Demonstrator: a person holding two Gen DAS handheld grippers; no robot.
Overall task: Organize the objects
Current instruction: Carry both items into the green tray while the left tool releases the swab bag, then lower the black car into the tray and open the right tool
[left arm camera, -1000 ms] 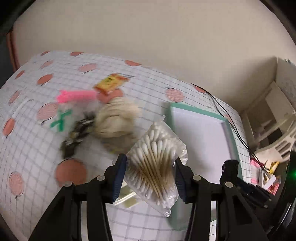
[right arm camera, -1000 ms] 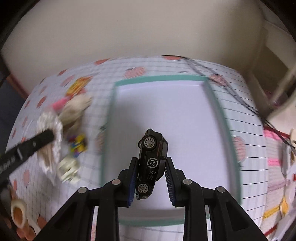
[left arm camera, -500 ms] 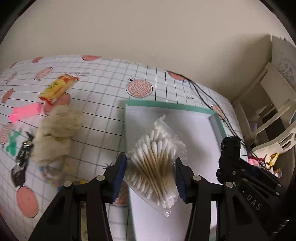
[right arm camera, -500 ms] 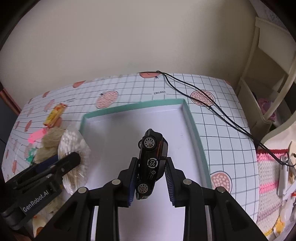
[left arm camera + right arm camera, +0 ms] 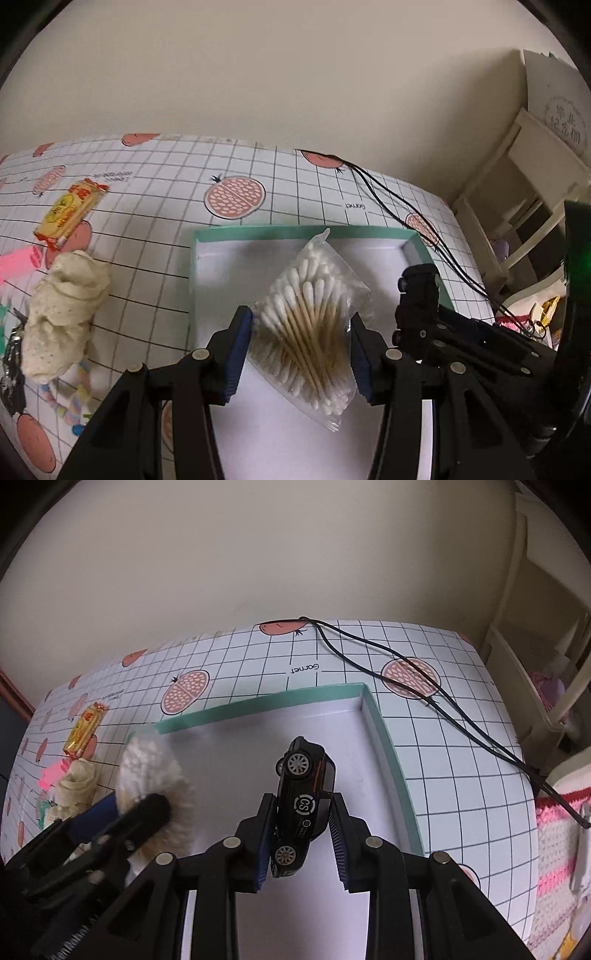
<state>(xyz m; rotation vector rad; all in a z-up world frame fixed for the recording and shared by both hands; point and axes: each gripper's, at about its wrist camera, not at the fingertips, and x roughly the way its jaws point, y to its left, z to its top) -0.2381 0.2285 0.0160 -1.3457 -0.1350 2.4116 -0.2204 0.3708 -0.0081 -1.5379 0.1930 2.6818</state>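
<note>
A clear bag of cotton swabs (image 5: 310, 325) hangs over the teal-rimmed white tray (image 5: 258, 233), with my left gripper (image 5: 301, 332) shut on it. In the right wrist view that same bag (image 5: 151, 771) shows blurred over the tray's left part. My right gripper (image 5: 301, 825) is shut on a black toy car (image 5: 304, 805), held on its side, nose away from me, above the tray (image 5: 388, 738). The right gripper's body (image 5: 421, 306) shows at the tray's right side in the left wrist view.
Left of the tray lie a cream cloth bundle (image 5: 62, 317), a yellow snack packet (image 5: 70, 212), a pink item (image 5: 16, 262) and a pastel bead string (image 5: 68, 402). Black cables (image 5: 436, 705) cross the gridded tablecloth at the back right. A cream shelf (image 5: 524, 206) stands to the right.
Both grippers have moved over the tray, the left one coming from the clutter on the left with the swab bag. The car is still held the same way.
</note>
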